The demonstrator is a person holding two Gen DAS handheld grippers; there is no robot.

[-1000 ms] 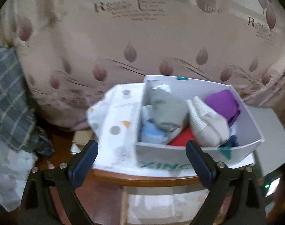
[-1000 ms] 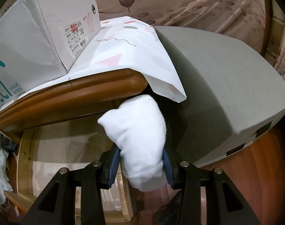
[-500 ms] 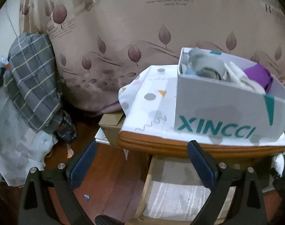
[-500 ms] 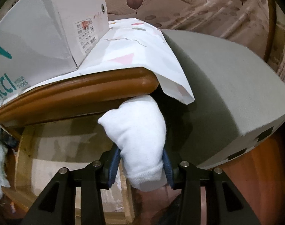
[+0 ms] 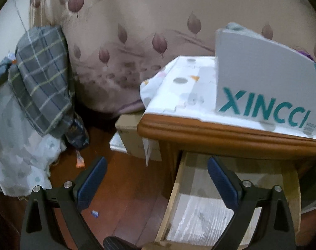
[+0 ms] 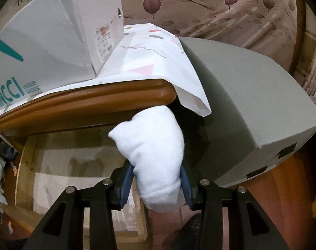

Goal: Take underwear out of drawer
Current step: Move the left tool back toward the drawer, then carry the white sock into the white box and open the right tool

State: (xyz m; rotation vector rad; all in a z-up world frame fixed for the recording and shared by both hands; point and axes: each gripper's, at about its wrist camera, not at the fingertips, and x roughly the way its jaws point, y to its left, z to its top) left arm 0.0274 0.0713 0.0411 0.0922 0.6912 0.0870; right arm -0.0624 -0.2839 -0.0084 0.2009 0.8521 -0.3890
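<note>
My right gripper (image 6: 155, 184) is shut on a folded white piece of underwear (image 6: 153, 154) and holds it above the open wooden drawer (image 6: 74, 152), just below the table's wooden edge (image 6: 91, 102). My left gripper (image 5: 155, 181) is open and empty, low beside the drawer's left front corner (image 5: 172, 200). The drawer's pale lined bottom (image 5: 210, 218) shows between its fingers. A grey XINCCI shoe box (image 5: 262, 87) stands on the table; grey and purple cloth peeks over its rim.
A patterned white cloth (image 5: 178, 91) covers the tabletop. A grey cushioned block (image 6: 251, 104) stands right of the table. A checked grey garment (image 5: 41, 79) and a pale sheet hang at left. A cardboard box (image 5: 133, 137) sits on the red wood floor (image 5: 120, 187).
My left gripper has dropped from above the shoe box to drawer level and swung left. My right gripper keeps its hold on the white underwear and has shifted only slightly.
</note>
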